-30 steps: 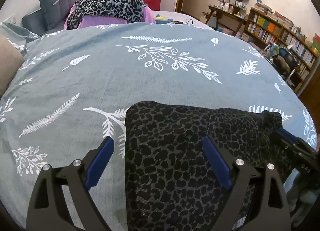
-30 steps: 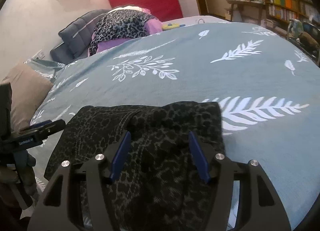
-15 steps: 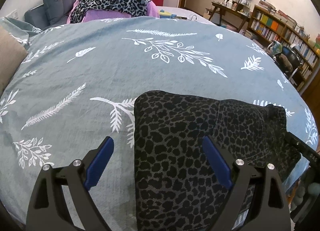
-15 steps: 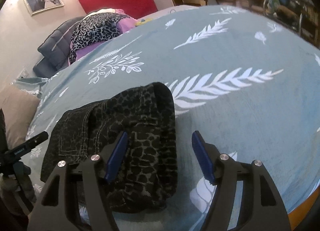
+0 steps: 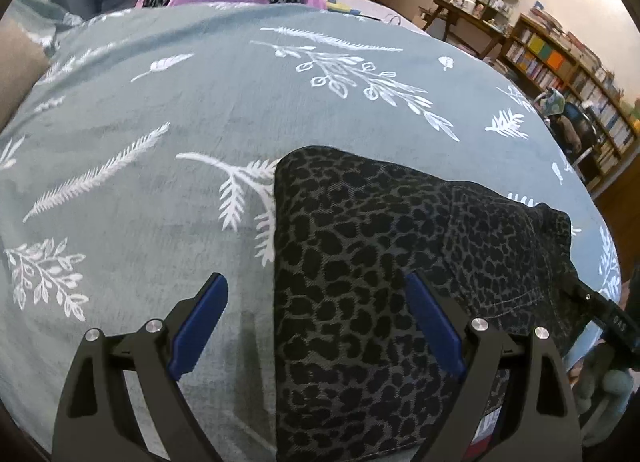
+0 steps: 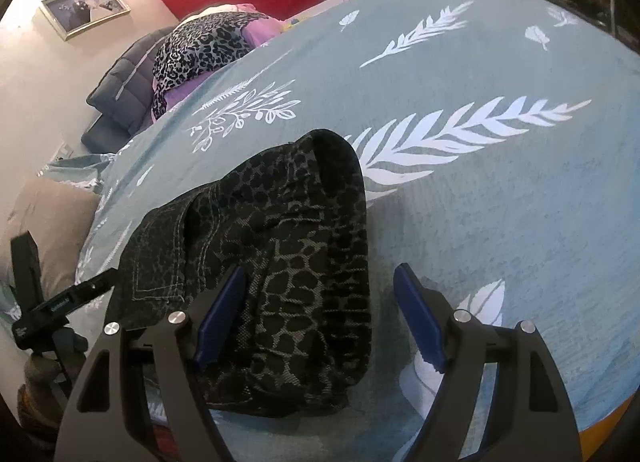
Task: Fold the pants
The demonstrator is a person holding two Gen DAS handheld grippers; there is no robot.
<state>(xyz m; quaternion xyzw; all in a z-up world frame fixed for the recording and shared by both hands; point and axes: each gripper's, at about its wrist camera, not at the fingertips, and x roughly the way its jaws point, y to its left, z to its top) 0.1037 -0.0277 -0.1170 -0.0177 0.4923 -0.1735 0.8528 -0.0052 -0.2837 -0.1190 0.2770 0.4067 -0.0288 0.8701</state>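
The leopard-print pants [image 5: 360,270] lie folded near the bed's [image 5: 160,110] front edge. The left gripper [image 5: 316,322] gapes; the right gripper [image 6: 320,314] is opening, apparently released (edge unclear). Smooth the bundle flat.

Folded leopard-print pants [image 6: 288,262] on bedspread [image 6: 500,202]
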